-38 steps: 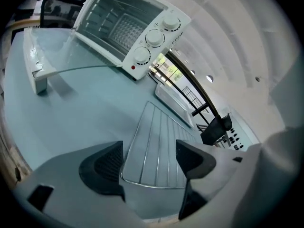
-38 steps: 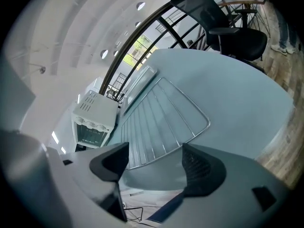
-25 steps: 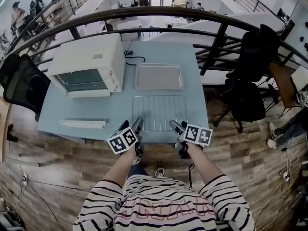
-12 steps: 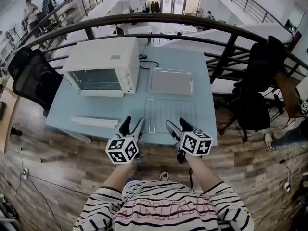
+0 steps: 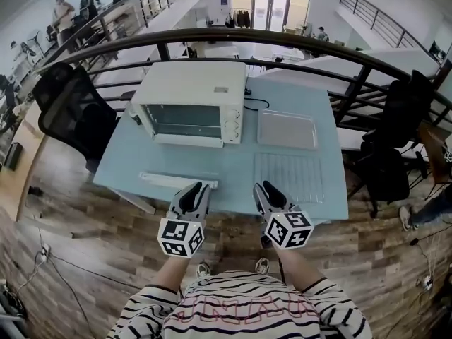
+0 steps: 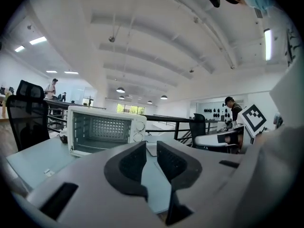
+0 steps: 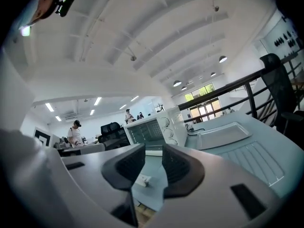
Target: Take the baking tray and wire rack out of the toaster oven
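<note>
Both your tools are empty right now. The left tool (image 5: pixel 198 188) sits at bottom centre of the head view, off the table's (image 5: pixel 240 164) near edge. In its own view (image 6: pixel 151 146) the jaws have just been closing, and there's only a thin gap between them with nothing in it. Same story for the right tool (image 5: pixel 267 188), just to the right of the left one. Its jaws (image 7: pixel 153 148) have also just been closing, down to a narrow slot, and they aren't gripping anything either.

Both task things are already out on the table. The tray (image 5: pixel 287 129) lies flat right of centre, just beside the oven's (image 5: pixel 191 101) right side. The rack (image 5: pixel 288 177) lies flat directly below the tray in the frame, close to it, near the table's front edge and up and to the right of your right tool. Neither tool touches either one.

The oven stands at upper centre-left on the table with its front facing you. In the left tool view it's at left of centre (image 6: pixel 105 129), and you can see into its cavity. A long white strip (image 5: pixel 176 180) lies on the table below the oven, just above your left tool in the frame.
</note>
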`<state>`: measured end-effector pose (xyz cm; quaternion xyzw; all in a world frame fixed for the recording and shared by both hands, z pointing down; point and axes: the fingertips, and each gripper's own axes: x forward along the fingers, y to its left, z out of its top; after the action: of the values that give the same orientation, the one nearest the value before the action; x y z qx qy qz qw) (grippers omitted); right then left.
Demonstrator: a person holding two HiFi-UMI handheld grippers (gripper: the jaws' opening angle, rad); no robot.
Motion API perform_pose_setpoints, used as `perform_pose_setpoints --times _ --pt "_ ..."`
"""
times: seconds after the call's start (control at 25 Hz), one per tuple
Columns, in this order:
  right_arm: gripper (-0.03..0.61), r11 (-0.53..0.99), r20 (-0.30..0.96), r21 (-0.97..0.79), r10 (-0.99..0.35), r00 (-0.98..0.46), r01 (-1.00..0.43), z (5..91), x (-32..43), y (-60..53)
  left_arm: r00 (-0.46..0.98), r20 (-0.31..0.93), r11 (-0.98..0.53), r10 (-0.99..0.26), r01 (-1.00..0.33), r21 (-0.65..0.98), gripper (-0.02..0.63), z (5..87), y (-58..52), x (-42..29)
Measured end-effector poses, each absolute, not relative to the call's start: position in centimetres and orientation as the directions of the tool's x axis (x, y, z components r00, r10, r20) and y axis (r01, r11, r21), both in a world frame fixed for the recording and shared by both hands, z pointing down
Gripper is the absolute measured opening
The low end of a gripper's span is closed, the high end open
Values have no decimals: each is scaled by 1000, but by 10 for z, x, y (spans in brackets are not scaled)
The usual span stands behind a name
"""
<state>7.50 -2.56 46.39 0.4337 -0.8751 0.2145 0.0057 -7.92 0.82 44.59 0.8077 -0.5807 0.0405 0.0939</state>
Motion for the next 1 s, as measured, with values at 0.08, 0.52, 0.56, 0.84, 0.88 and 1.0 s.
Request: perform_pose_setpoints --times 0.08,0.52,0.56,0.84,0.88,1.0 --pt "116 532 199 -355 -760 -619 -768 464 50 -15 325 179 -312 -929 -945 96 65 447 17 -105" --pt "43 501 187 -324 -798 -574 -802 467 -35 29 364 181 -354 -914 -932 82 25 458 59 -192" --pt "40 500 187 -325 -798 -573 -803 468 -40 32 365 181 -353 -913 -931 92 24 459 62 -198" --pt "29 517 196 -297 -789 -582 -803 473 -70 49 366 192 -343 -911 -928 144 23 471 77 -232" --pt "28 521 198 -283 -790 -580 -805 473 -72 51 367 194 -345 -910 -928 138 23 471 78 -234" --pt "26 529 202 -259 -789 -581 -808 473 -80 56 372 188 -351 -909 -926 140 21 469 82 -238"
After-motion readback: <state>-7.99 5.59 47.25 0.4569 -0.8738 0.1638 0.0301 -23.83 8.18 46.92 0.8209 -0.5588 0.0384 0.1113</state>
